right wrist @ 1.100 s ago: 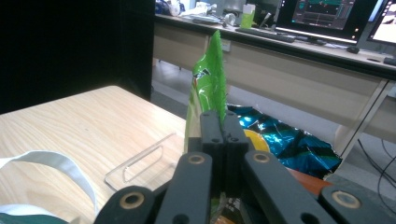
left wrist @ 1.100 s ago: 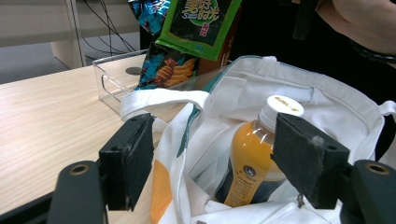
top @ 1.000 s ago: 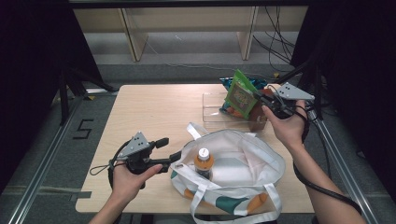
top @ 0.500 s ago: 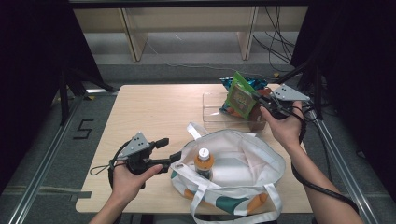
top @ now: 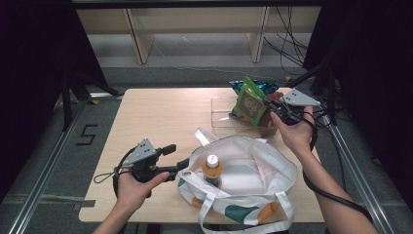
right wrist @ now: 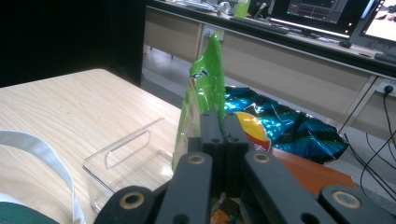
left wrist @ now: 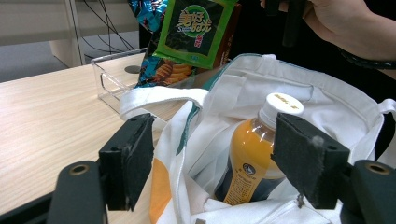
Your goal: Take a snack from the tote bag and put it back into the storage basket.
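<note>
A white tote bag (top: pixel 253 180) with green and orange patches lies open at the table's front. An orange juice bottle (top: pixel 213 168) with a white cap stands upright inside it. My left gripper (top: pixel 178 157) is open at the bag's left rim. In the left gripper view its jaws straddle the bag's edge (left wrist: pixel 187 135), with the bottle (left wrist: pixel 254 154) beyond them. My right gripper (top: pixel 269 106) is shut on a green snack packet (top: pixel 249 103) and holds it up over a clear plastic tray (top: pixel 223 117). The right gripper view shows the jaws (right wrist: pixel 218 128) pinching the packet's edge (right wrist: pixel 208 79).
A blue snack bag (top: pixel 239 87) and an orange-red packet (right wrist: pixel 308 172) lie at the table's far right by the tray. The wooden table (top: pixel 160 117) is bare on its left half. Cables hang off the right edge. Shelving stands beyond the table.
My right hand has shifted only slightly with the green packet still pinched. The left gripper, the bag and the bottle have not moved.
</note>
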`<state>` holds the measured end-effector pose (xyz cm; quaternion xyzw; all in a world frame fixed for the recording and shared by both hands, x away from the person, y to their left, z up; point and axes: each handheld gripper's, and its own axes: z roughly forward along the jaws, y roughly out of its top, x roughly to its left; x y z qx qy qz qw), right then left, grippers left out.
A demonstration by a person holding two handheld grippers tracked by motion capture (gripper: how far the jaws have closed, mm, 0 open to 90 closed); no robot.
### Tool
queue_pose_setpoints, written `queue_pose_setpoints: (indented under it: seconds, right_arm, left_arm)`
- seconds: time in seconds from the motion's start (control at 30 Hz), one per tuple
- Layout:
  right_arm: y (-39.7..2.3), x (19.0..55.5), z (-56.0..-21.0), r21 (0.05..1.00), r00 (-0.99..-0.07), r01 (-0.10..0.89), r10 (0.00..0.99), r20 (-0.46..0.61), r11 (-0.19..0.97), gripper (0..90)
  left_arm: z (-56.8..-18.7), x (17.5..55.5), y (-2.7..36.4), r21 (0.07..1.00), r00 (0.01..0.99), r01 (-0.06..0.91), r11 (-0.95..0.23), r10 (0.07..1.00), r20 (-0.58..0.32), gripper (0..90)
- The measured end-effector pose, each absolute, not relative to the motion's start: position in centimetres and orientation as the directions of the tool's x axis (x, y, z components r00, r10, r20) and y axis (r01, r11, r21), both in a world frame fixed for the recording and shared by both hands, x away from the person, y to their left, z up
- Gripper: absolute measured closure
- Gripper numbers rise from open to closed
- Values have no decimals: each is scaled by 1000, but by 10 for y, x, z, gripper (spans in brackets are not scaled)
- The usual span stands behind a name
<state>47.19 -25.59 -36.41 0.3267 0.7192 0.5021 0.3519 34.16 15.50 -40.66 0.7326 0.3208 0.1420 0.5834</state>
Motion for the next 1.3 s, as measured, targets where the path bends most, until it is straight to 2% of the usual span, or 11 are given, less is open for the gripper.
queue_pose_setpoints:
  seconds: [1.3]
  right_arm:
    - [-255, 474, -368, 949, -522, 131, 833, -181, 288, 900]
  left_arm:
    - [-407, 342, 154, 947, 757, 301, -113, 632, -165, 289]
